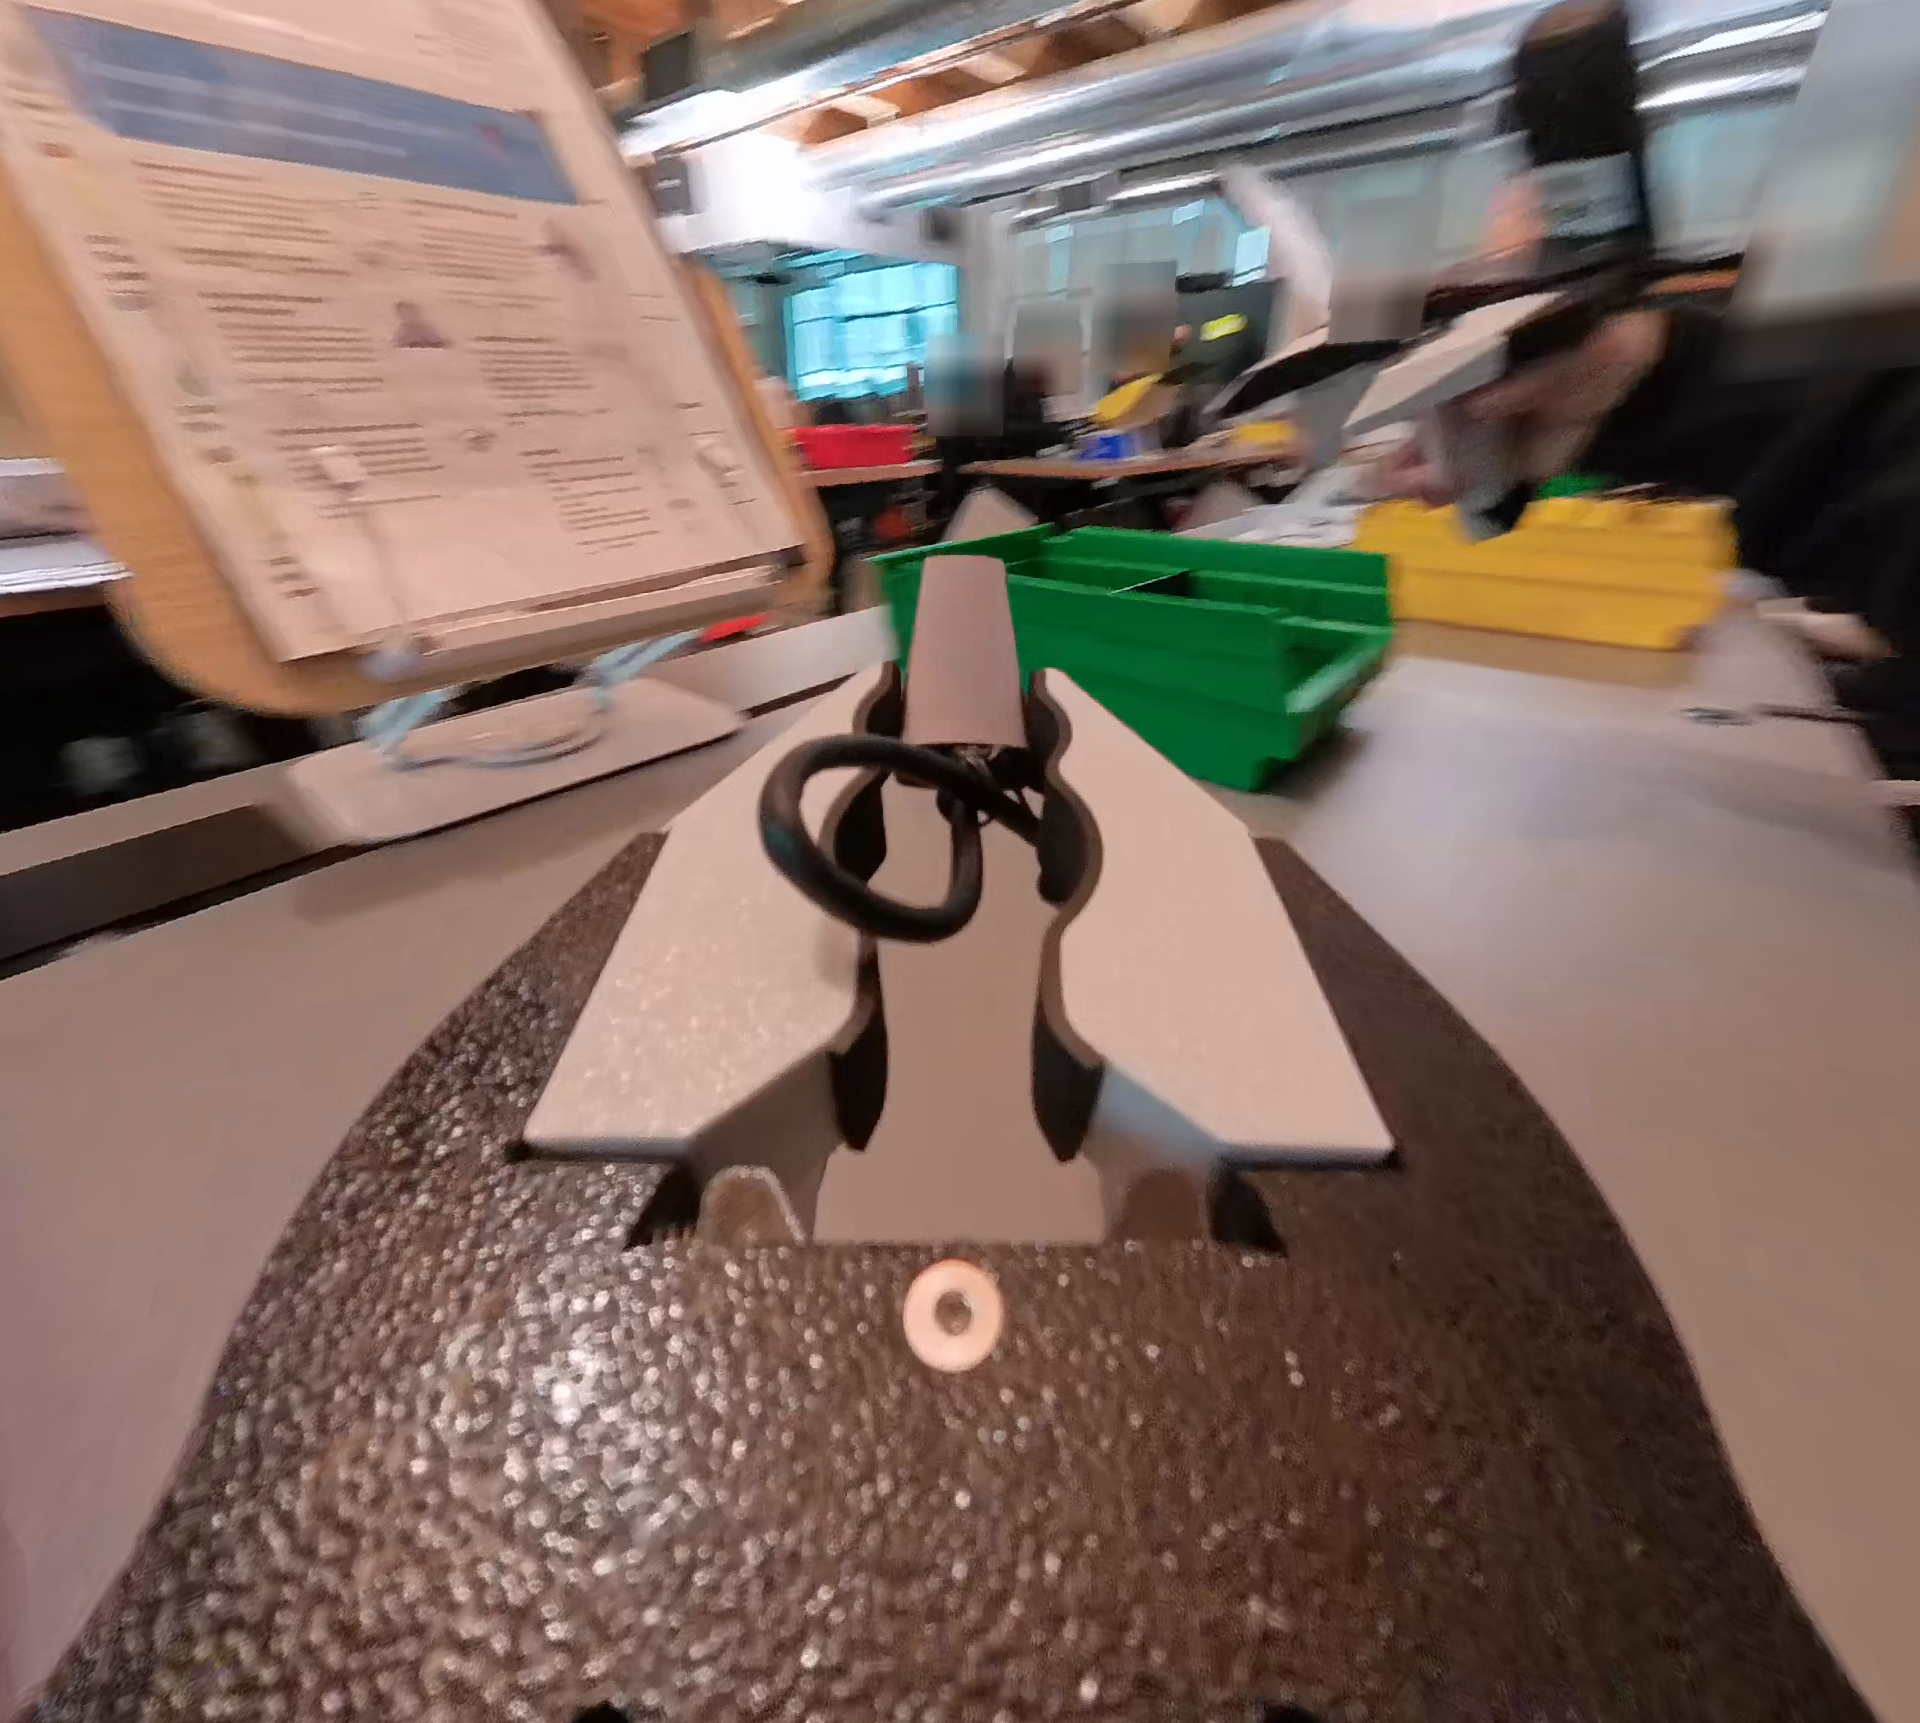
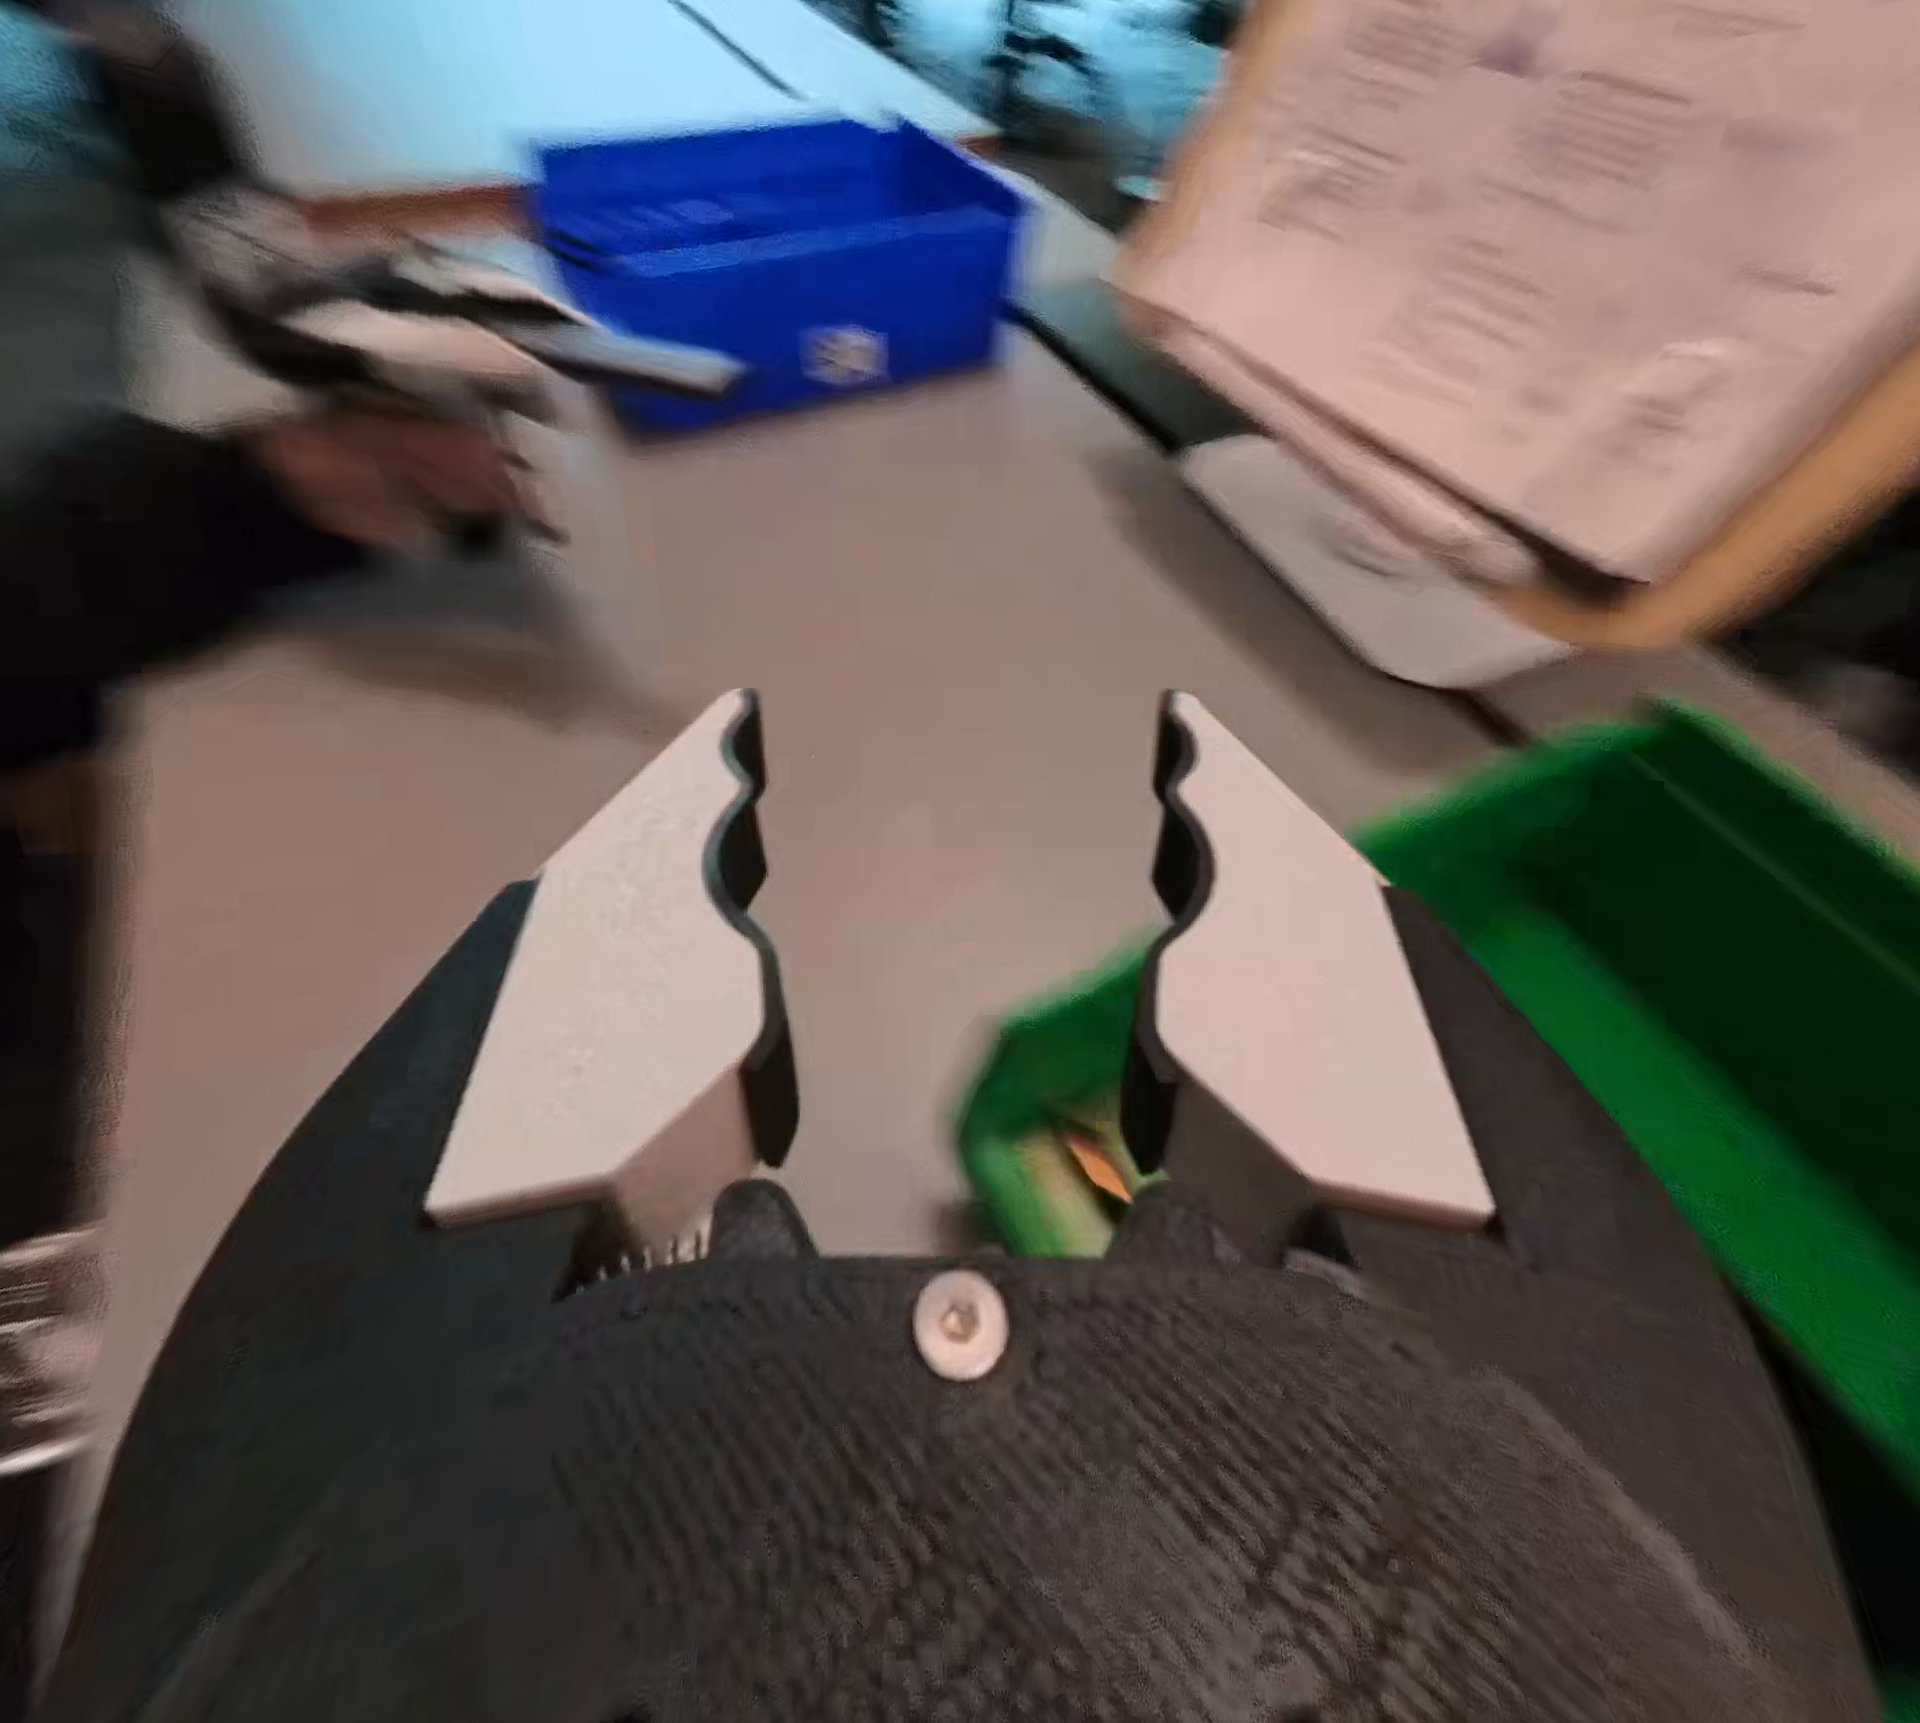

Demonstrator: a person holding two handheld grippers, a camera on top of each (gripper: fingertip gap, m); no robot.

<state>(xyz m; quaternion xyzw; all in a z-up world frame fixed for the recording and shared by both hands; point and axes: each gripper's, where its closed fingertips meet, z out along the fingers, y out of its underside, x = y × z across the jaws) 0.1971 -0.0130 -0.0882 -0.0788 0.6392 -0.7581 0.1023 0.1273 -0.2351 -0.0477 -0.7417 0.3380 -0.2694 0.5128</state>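
Observation:
My left gripper is shut on a small grey tapered part with a looped black cable hanging from its near end. It holds the part above the grey table, just in front of a green bin. My right gripper is open and empty above the table. The green bin lies close under and beside its right finger. The other gripper shows blurred in each view, at the far right and at the left.
A wooden stand with printed sheets on a grey base stands at the left; it also shows in the right wrist view. Yellow bins sit behind the green one. A blue bin stands farther along the table. People sit at distant benches. One gripper's finger ends stand about 25 cm off the other's.

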